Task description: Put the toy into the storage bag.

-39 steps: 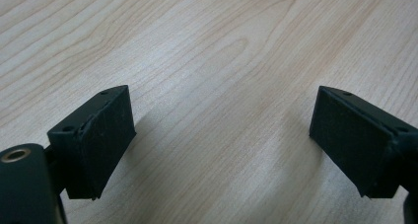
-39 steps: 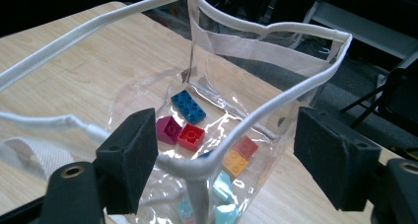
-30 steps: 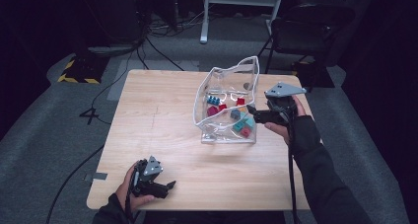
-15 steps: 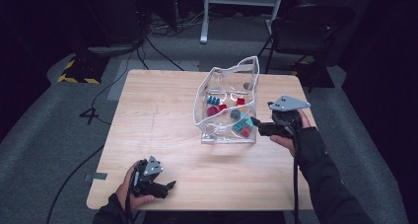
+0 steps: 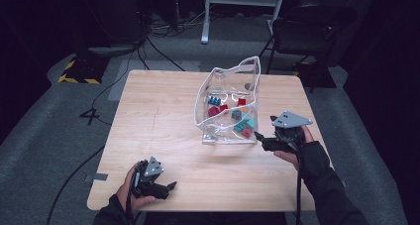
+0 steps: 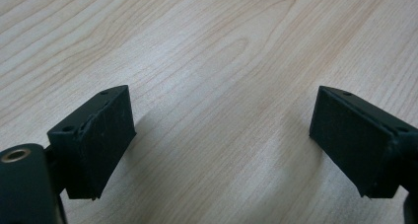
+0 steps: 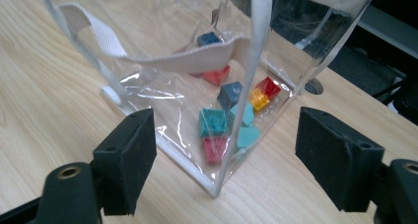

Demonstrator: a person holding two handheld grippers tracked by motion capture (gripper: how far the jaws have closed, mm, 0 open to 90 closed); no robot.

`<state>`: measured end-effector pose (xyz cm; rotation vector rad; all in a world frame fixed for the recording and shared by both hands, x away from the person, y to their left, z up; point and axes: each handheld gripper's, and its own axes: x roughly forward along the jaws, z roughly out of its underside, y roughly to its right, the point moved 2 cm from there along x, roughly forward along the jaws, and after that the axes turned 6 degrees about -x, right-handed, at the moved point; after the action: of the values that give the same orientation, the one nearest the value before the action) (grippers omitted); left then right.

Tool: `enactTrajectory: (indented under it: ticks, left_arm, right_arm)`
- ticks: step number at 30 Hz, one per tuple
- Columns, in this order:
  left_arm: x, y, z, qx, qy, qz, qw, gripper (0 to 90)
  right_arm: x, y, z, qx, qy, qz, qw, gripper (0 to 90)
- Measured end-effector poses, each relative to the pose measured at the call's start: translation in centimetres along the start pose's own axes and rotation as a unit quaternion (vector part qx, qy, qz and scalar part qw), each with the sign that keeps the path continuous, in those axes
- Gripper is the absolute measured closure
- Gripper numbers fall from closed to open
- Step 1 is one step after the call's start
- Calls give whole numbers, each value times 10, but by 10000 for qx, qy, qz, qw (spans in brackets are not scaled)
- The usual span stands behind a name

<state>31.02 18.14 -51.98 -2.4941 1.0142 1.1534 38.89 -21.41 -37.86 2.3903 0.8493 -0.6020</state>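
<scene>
The right gripper [image 7: 224, 155] was held wide, nothing gripped, the clear bag's [image 7: 217, 179] corner just ahead. The left gripper [image 6: 224, 135] was parted over bare table [image 6: 217, 46].

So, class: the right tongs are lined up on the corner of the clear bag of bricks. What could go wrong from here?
1. The clear plastic bag with white trim looks soft and its rim sags; the open right tongs may crumple the corner seam rather than grip it.
2. Pushing the corner could slide or tip the bag on the pale wooden table, since the left tongs rest apart from it.
3. The small coloured plastic bricks heaped at that corner could get pinched through the film.
</scene>
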Motion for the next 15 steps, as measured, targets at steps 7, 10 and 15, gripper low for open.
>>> enactTrajectory:
  ticks: [7,10,15]
  left_arm:
    - [0,0,0,7,-2,-3,10000,101]
    - [0,0,0,0,0,0,10000,102]
    - [0,0,0,1,0,0,10000,101]
  right_arm:
    - [-1,-7,17,-102,-137,-4,9999,250]
    - [-1,-8,21,-107,-158,-13,9998,246]
    - [0,-13,32,-169,-229,-12,9996,240]
